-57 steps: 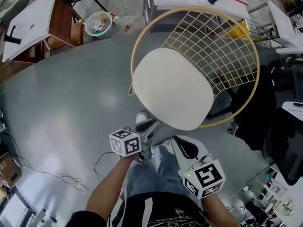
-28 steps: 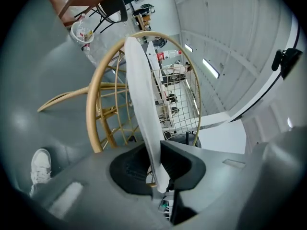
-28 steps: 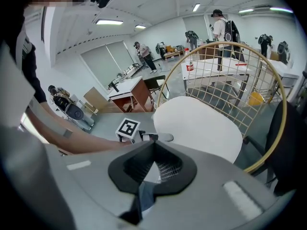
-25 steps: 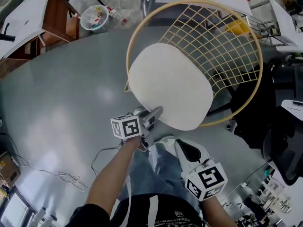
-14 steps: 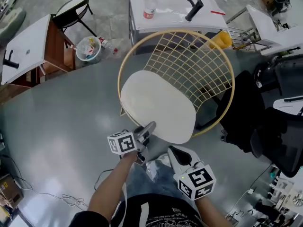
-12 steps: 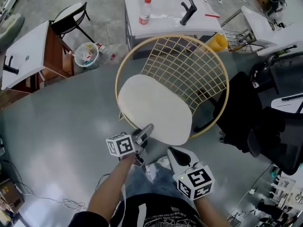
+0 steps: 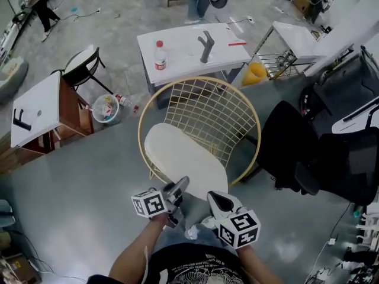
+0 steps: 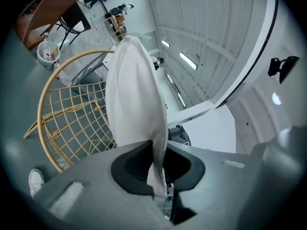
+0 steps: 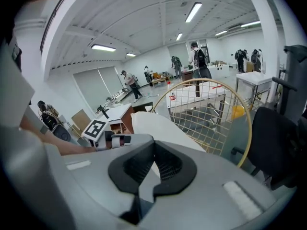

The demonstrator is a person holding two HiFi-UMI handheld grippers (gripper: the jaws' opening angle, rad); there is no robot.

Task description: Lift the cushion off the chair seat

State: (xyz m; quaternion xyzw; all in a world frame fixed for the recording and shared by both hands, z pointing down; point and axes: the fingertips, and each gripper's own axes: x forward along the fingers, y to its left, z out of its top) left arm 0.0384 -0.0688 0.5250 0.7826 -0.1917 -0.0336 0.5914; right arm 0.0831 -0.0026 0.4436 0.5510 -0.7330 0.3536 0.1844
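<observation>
The cream cushion (image 7: 180,155) lies on the seat of the gold wire chair (image 7: 259,136). My left gripper (image 7: 179,186) is shut on its near edge. In the left gripper view the cushion (image 8: 134,95) rises edge-on from the gripper (image 8: 156,145), its cloth pinched between the pads, with the chair's rim (image 8: 43,95) to the left. My right gripper (image 7: 214,200) hangs just off the near edge, to the right of the left one. In its own view the right gripper (image 9: 154,145) is shut on nothing, and the cushion (image 9: 163,128) and chair (image 9: 247,114) lie ahead.
Behind the chair stands a white table (image 7: 222,52) with a bottle (image 7: 159,55) and a black fixture (image 7: 205,45). A waste bin (image 7: 106,108) and a wood-sided desk (image 7: 35,108) are at the left. A black office chair (image 7: 331,152) crowds the right.
The left gripper has risen with the cushion's near edge held in it. The right gripper has drawn in towards that edge. The head view now takes in more of the room.
</observation>
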